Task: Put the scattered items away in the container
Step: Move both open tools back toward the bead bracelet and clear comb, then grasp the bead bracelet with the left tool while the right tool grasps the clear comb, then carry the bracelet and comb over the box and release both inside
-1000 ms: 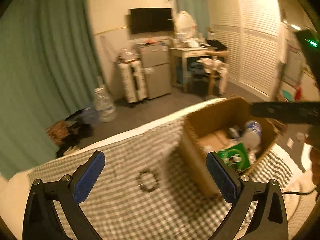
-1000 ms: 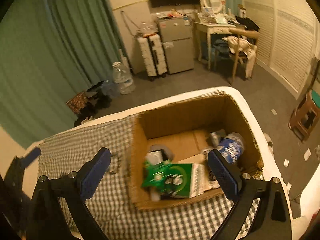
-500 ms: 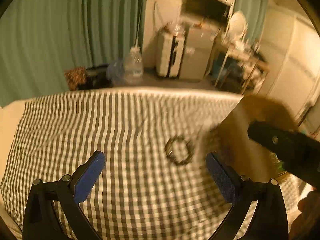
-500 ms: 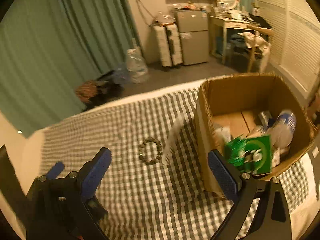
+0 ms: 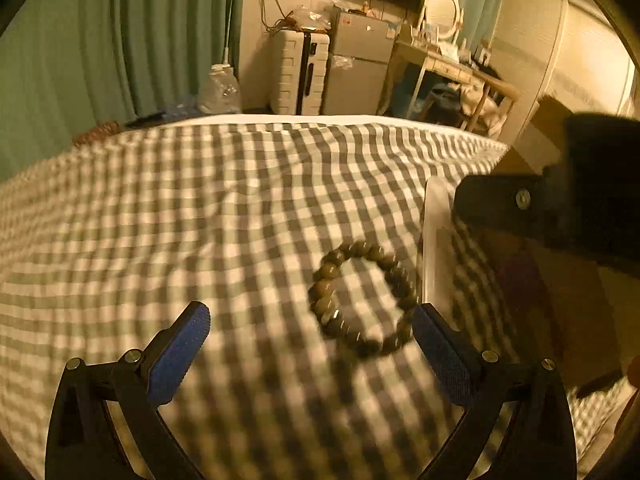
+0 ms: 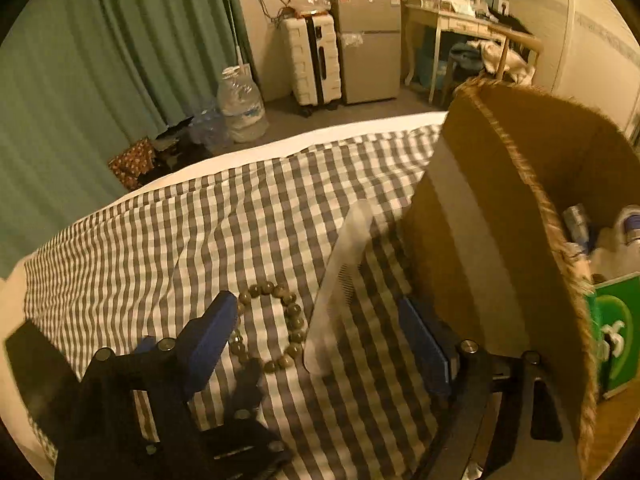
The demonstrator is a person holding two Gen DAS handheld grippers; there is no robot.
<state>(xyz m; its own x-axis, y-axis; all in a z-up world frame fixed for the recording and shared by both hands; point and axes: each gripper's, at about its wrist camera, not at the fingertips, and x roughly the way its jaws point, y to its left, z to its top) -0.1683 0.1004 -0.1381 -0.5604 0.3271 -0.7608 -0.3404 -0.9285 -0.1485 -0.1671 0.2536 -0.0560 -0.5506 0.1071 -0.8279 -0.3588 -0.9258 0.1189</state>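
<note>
Both grippers have swung away from the box and dropped low over the bed within the last second.

Left wrist view: the left gripper [image 5: 308, 340] hangs just above the checked bedspread [image 5: 200, 208], jaws wide and empty, with the bracelet [image 5: 362, 300] lying between them, nearer the right one. A clear strip [image 5: 434, 240] lies just right of the beads, and the right gripper's dark body fills the right edge.

Right wrist view: the right gripper [image 6: 320, 336] also stands wide and empty, straddling the strip [image 6: 340, 292]; the bracelet [image 6: 272, 328] sits by its left jaw. The box [image 6: 500, 208], already holding a green carton [image 6: 612, 336], stands just right.

The beads look hard, round and glossy, strung in a loose ring likely to slide; pinching across one side of the ring seems surest. The flat, slick-looking strip probably needs an edge grip against the soft cloth.
</note>
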